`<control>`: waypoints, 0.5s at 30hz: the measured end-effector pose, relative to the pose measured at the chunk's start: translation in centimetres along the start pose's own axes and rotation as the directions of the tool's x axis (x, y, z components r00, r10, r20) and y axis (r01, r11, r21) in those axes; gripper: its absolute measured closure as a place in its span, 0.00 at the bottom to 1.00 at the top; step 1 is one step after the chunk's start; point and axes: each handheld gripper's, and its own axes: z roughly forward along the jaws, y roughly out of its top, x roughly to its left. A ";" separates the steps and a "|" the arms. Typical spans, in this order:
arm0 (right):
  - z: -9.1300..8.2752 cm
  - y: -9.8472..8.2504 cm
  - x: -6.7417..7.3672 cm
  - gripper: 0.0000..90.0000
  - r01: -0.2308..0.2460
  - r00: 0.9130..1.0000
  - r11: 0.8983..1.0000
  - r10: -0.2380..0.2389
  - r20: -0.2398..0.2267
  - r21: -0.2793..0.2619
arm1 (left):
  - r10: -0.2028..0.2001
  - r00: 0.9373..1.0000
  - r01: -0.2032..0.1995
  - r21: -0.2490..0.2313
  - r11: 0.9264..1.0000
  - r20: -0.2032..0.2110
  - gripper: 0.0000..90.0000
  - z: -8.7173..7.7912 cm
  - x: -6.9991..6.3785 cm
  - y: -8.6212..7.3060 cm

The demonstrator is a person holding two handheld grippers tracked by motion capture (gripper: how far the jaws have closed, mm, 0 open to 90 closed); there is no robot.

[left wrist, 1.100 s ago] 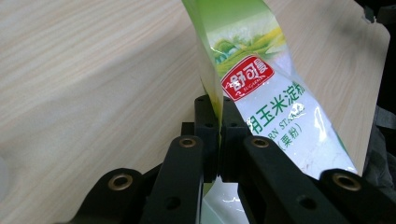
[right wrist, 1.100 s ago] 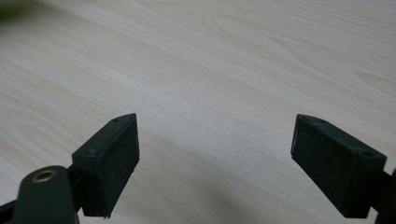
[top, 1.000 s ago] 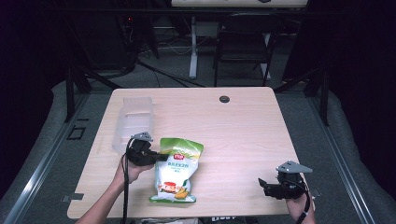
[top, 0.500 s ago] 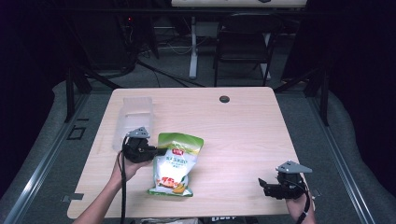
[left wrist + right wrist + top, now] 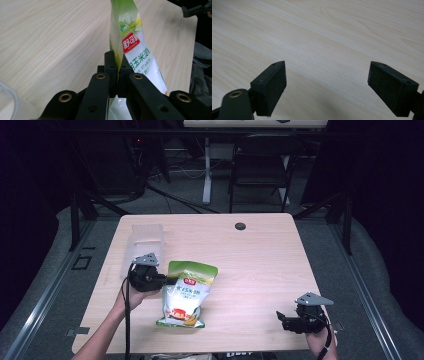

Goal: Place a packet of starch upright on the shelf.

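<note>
- Green-and-white plastic, the starch bag [image 5: 186, 292] is pinched at its side edge by the left gripper [image 5: 167, 281]; in the left gripper view the black jaws are clamped tight on the bag's edge [image 5: 115, 50], the printed face running away ahead of them.
- From that gripper the bag extends forward and to its right, partly raised, its lower end seemingly on the wooden table [image 5: 260, 250] near the person's edge.
- Just behind the left gripper, on its far side from the bag, stands a clear plastic container [image 5: 145, 242]; its rim shows at the bottom left corner of the left gripper view [image 5: 10, 100].
- Well apart from the bag, the right gripper [image 5: 287, 320] rests low at the table's near right corner, its jaws spread wide over bare wood [image 5: 324, 50] and holding nothing.
- Judged from this, the step in hand is lifting the bag by its edge, likely to carry it to the container.
- The next move calls for a firm pinch while the bag swings upright, since its contents may shift and pull the thin edge loose; the free gripper could steady the bottom.
</note>
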 end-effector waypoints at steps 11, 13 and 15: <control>0.0 0.0 0.0 0.16 0.006 1.000 1.000 -0.006 0.004 0.005 | 0.023 1.000 -0.022 -0.013 1.000 0.021 1.00 -0.9 0.2 0.3; 0.0 0.0 0.0 0.16 0.000 1.000 1.000 0.000 0.003 -0.002 | 0.035 0.999 -0.034 -0.015 0.999 0.020 1.00 -1.1 0.2 0.4; 0.0 0.0 0.0 0.16 -0.002 1.000 1.000 0.002 0.004 -0.004 | 0.046 0.999 -0.046 -0.019 0.999 0.025 1.00 -1.3 0.1 0.6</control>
